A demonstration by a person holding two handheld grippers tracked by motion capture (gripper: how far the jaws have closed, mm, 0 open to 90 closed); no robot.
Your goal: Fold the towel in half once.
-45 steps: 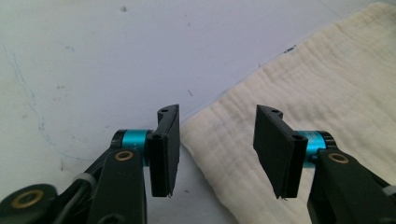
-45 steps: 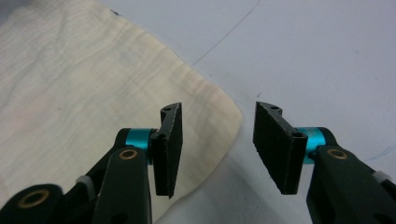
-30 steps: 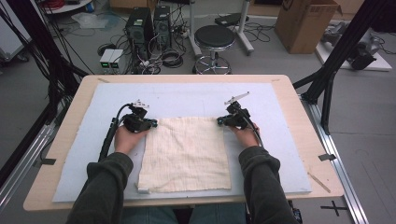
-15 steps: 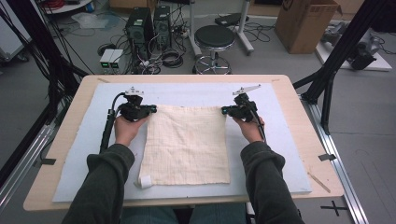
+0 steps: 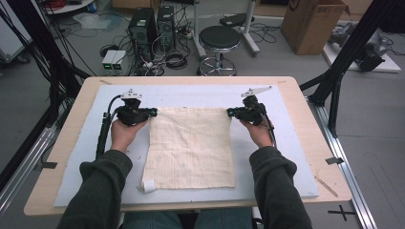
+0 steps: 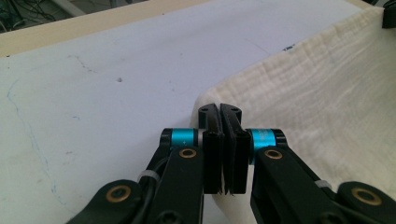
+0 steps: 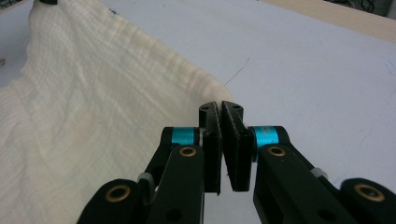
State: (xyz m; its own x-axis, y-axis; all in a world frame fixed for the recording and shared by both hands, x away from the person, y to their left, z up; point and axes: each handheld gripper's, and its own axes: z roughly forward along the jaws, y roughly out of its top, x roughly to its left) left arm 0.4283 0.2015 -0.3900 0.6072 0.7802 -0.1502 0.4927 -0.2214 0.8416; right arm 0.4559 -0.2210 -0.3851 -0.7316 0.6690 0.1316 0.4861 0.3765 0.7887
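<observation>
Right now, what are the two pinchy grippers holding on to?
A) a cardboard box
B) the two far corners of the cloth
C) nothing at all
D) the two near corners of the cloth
B: the left gripper and the right gripper are each shut on a far corner of the cream cloth, and each gripper view shows closed jaws pinching the cloth's edge.

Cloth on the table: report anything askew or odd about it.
The cloth lies mostly flat, far corners pinched by the left tool and right tool. Its near-left corner is folded over, so that edge is not square.
</observation>
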